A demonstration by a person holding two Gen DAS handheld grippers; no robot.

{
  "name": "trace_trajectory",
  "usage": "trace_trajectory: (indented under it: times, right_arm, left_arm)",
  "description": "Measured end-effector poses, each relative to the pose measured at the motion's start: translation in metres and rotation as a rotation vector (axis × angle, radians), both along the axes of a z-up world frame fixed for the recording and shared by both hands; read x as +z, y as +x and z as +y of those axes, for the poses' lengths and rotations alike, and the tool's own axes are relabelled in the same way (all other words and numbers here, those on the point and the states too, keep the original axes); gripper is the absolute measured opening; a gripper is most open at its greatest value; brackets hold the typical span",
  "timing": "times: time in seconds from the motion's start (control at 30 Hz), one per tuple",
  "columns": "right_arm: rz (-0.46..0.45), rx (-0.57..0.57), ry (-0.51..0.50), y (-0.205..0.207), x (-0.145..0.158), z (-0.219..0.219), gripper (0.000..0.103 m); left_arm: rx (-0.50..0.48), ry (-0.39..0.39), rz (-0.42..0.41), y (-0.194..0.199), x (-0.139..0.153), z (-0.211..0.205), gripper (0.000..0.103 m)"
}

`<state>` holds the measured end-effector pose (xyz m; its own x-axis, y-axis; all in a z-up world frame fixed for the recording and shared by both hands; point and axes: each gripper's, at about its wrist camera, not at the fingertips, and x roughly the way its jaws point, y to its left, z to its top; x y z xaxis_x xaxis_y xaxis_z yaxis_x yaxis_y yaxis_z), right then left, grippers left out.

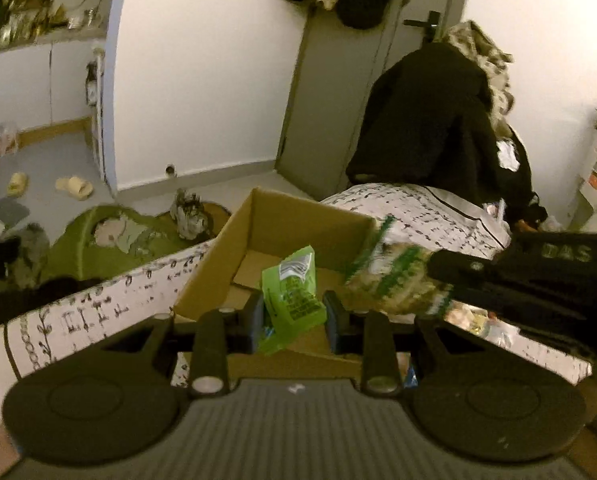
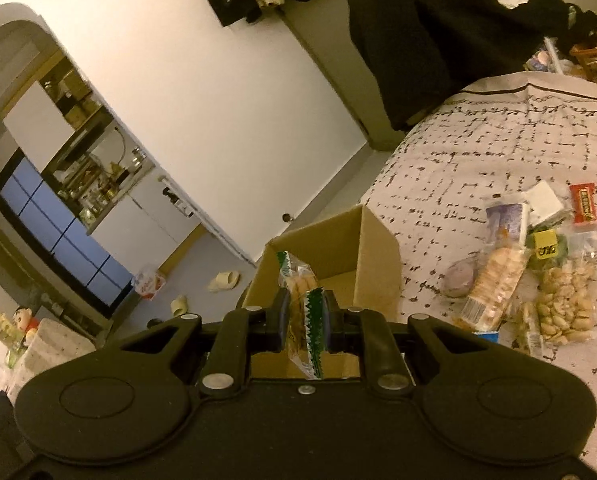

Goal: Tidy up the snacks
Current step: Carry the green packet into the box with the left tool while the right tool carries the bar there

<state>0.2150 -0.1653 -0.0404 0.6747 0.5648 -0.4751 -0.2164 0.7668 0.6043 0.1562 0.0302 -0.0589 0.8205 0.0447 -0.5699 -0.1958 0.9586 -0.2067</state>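
Left wrist view, centre: I fear my clamped left gripper (image 1: 294, 314) with its green packet (image 1: 294, 296) and right gripper (image 2: 304, 322), pinching its cracker pack (image 2: 300, 308), collide above the cardboard box (image 1: 298, 216).

The box (image 1: 298, 220) is plain brown card. One packet (image 1: 294, 292) is bright green with darker print; the other (image 2: 304, 312) is clear with green-and-white zigzag ends (pale biscuits show through). The bedspread (image 2: 498, 152) is white with small dark marks in a grid. Both tongs (image 1: 294, 316) are black.

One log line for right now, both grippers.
left gripper: shut on green packet | right gripper: shut on cracker packet | both over cardboard box
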Motion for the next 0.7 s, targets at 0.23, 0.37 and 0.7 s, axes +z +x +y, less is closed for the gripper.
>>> trace_trajectory:
  times: [0.23, 0.37, 0.7]
  right_arm:
    - [0.017, -0.009, -0.009, 0.006, -0.007, 0.004, 0.017]
    - [0.025, -0.002, -0.008, 0.009, -0.012, 0.009, 0.017]
    - [0.069, 0.006, -0.023, 0.018, -0.028, 0.017, 0.017]
  left_arm:
    - [0.025, -0.015, 0.029, 0.015, -0.010, 0.013, 0.030]
    - [0.045, -0.002, 0.033, 0.019, -0.016, 0.018, 0.030]
    - [0.088, -0.001, 0.035, 0.016, -0.015, 0.027, 0.034]
